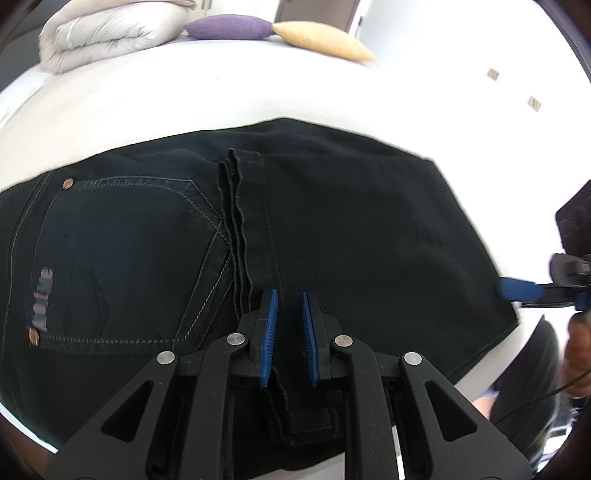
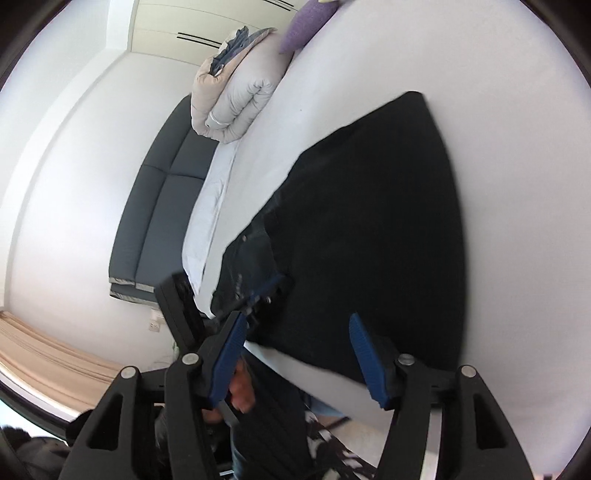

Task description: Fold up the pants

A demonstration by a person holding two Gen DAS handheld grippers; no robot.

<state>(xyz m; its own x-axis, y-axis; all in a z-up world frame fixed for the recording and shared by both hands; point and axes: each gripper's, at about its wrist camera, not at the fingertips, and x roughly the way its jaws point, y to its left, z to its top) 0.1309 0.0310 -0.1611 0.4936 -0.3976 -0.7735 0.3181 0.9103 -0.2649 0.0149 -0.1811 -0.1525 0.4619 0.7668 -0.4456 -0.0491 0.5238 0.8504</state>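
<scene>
left gripper (image 1: 288,325), nearest the lens, jaws narrow and pinching the hem band of the black pants (image 1: 332,221), which lie folded once on the white bed (image 1: 184,99). right gripper (image 2: 299,354), jaws wide, empty. advice: lay the hems square before releasing. count: one duvet (image 1: 107,33), two cushions.

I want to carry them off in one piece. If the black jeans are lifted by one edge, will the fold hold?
Probably not. The black jeans lie limp and flat on the bed, so free layers would likely droop. The stacked hems look thick, suggesting some weight. The left hand-held gripper pinches only a narrow strip.
</scene>
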